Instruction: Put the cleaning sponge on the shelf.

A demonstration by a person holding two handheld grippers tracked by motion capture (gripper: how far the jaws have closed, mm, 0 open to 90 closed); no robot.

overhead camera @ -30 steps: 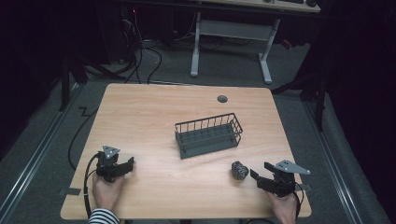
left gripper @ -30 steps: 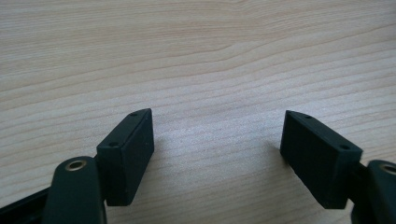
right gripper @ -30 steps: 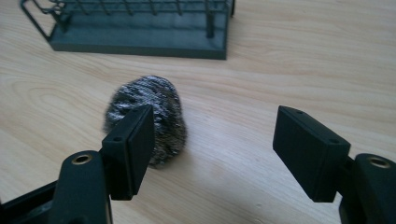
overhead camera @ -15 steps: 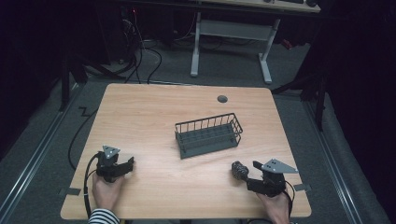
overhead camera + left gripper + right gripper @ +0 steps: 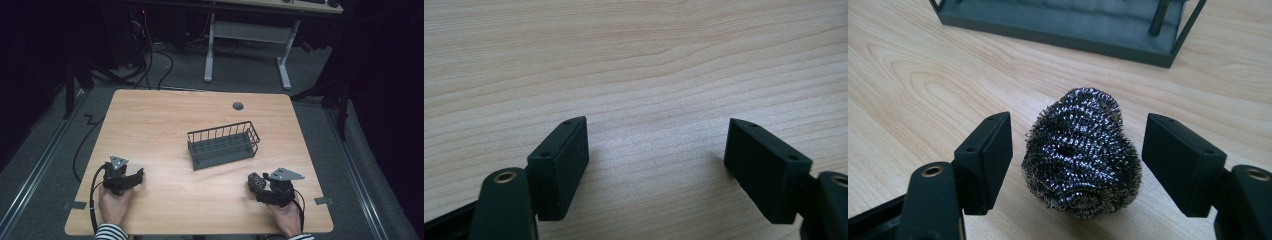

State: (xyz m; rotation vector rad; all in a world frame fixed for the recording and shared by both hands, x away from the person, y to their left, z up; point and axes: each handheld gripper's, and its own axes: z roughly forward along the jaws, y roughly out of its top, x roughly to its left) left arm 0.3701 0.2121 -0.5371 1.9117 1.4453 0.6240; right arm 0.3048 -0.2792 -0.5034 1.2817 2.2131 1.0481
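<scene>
I am bracketing the steel-wool scourer [image 5: 1082,152] with the right gripper [image 5: 1078,150], whose jaws are standing wide, one on each side of the ball and neither yet touching it. In the high view the scourer [image 5: 256,182] is lying on the table [image 5: 165,125] at about five o'clock from the wire basket [image 5: 223,145], near it but apart, with the right gripper [image 5: 262,187] just behind it. The left gripper [image 5: 656,150] is resting toward seven o'clock on the table [image 5: 634,60], jaws spread wide over bare wood and holding nothing (it is idling, as far as I can judge). The work is at its start, I reckon: the approach is made, while the pinch, the lift and the carry toward eleven o'clock into the basket [image 5: 1068,25] are all waiting to be done.
</scene>
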